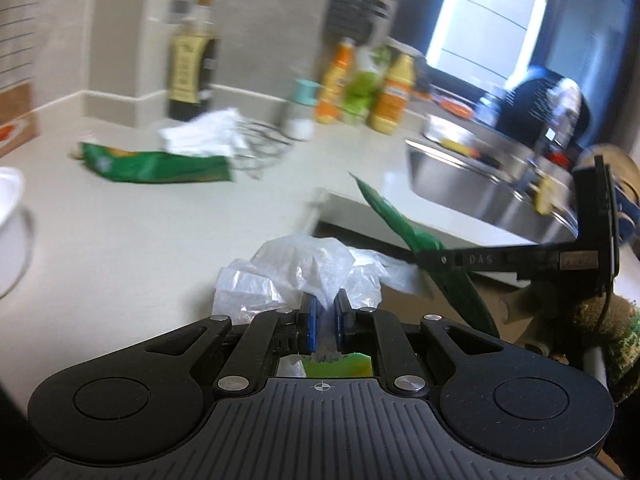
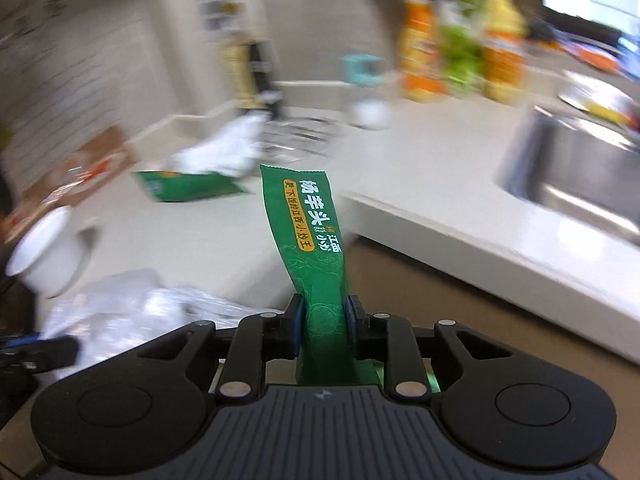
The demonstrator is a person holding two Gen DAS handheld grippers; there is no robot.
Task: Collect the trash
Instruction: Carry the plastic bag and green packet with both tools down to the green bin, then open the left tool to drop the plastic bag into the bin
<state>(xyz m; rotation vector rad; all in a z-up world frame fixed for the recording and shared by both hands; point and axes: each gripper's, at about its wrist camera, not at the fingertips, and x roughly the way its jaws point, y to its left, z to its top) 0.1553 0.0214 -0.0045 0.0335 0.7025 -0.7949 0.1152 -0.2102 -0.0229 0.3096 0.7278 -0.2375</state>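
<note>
Clamped in our left tool [image 1: 325, 322], the crumpled clear plastic bag [image 1: 296, 268] gapes beside our right tool [image 2: 322, 326], which pinches the long green snack wrapper [image 2: 310, 236] upright; another green wrapper [image 1: 156, 166] lies across the desk [image 1: 160, 240].

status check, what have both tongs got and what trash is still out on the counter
Left tongs shut on clear plastic bag. Right tongs shut on green wrapper. Green packet and white crumpled paper still on counter. Nothing blocking.

A pale countertop [image 1: 168, 220] meets a light tiled wall [image 1: 256, 20]. At two o'clock sits a steel sink [image 1: 460, 176], and bright daylight comes through a window [image 1: 492, 16] at one o'clock.
</note>
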